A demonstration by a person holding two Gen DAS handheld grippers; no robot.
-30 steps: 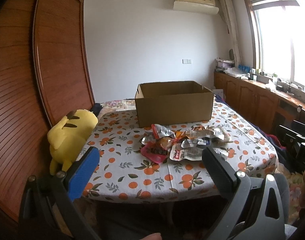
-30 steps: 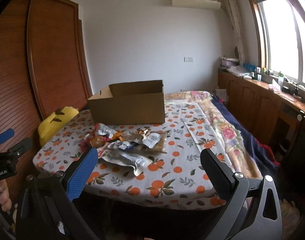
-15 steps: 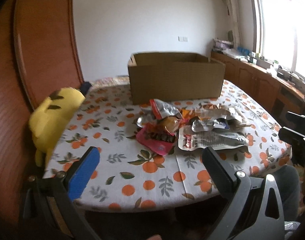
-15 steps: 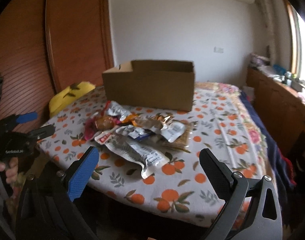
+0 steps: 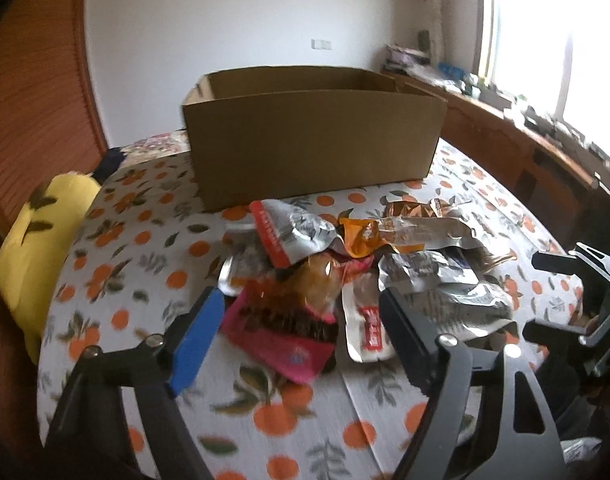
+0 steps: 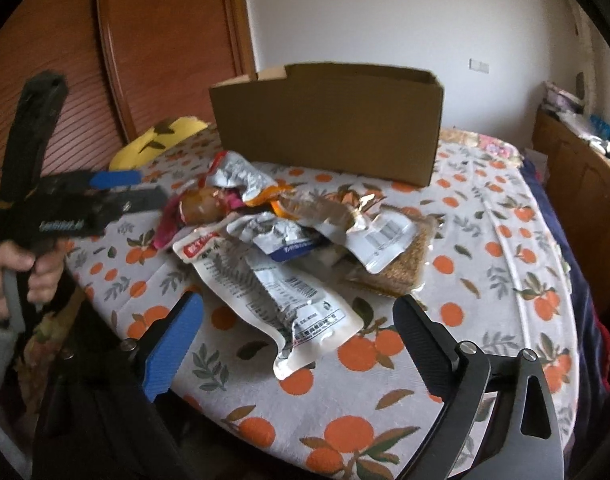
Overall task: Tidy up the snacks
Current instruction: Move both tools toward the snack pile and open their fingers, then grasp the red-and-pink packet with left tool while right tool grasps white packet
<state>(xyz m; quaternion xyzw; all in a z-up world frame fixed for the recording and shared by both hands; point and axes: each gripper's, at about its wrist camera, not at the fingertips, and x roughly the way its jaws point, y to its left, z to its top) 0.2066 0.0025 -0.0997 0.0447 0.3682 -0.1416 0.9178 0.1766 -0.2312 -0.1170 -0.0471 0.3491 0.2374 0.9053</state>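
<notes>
A heap of snack packets (image 5: 357,264) lies on the orange-patterned tablecloth (image 5: 117,264), in front of an open cardboard box (image 5: 313,144). My left gripper (image 5: 301,320) hovers low over the heap's near left side. Its jaws are closing, with a pink packet (image 5: 281,336) lying between them, not pressed. My right gripper (image 6: 297,320) hangs over the near edge of the heap (image 6: 305,236). Its jaws are closing too, and a long white packet (image 6: 265,292) lies between them, untouched. The box (image 6: 329,132) stands behind. Each gripper appears in the other's view: left gripper (image 6: 145,188), right gripper (image 5: 541,294).
A yellow plush toy (image 5: 37,240) leans at the table's left edge, also the plush toy (image 6: 161,140). A wooden wardrobe (image 6: 165,52) rises behind it. A wooden counter (image 5: 517,148) runs under the window on the right. A hand (image 6: 9,276) holds the left gripper's handle.
Both grippers have come forward and down toward the snack heap, which now fills more of each view. The left jaws stand narrower than before.
</notes>
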